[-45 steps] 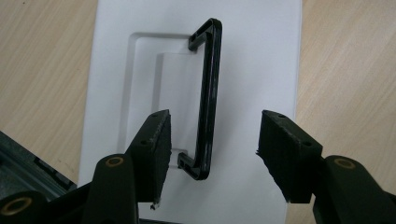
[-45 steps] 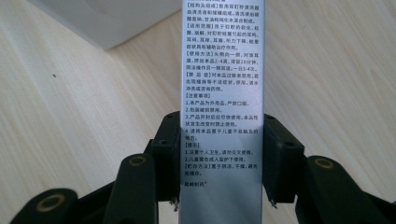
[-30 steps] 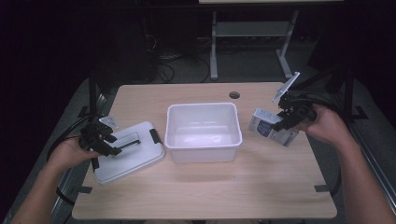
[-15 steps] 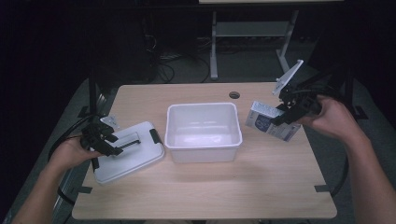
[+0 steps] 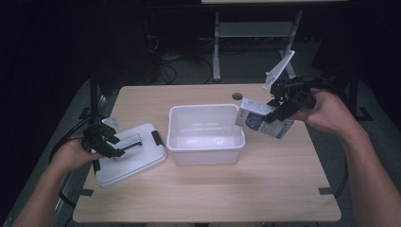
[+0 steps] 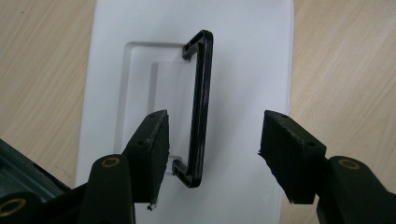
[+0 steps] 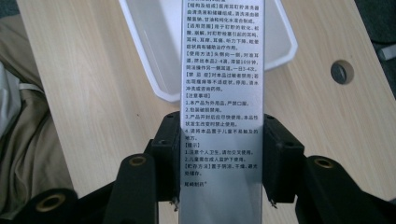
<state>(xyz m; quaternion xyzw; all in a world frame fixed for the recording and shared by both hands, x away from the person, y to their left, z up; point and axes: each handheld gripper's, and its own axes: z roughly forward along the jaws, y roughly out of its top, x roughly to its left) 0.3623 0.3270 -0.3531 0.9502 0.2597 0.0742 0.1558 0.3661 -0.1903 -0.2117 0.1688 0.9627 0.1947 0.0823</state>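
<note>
Wooden and pale, the big flat table (image 5: pixel 208 189) holds everything, and the white plastic tub (image 5: pixel 206 134) with an open top sits near its middle. That tub is the landmark here.

To the left of the tub, close beside it, lies the flat white plastic lid (image 5: pixel 132 158) with a thin black handle (image 6: pixel 198 107) across its top. The lid rests flat on the table.

To the right of the tub, the small white and blue cardboard box (image 5: pixel 262 123) is up in the air, tilted, with one end above the tub's right rim. In the right gripper view its silver side is covered in small black print.

The right gripper (image 5: pixel 279 111) squeezes this box from both sides, so the box is held tight between its black jaws.

The left gripper (image 5: pixel 111 144) is over the lid, left of the tub. Its jaws stand wide apart, one on each side of the black handle, and the pads do not touch it.

Beyond the tub, a small round hole (image 5: pixel 237 96) shows in the table.
</note>
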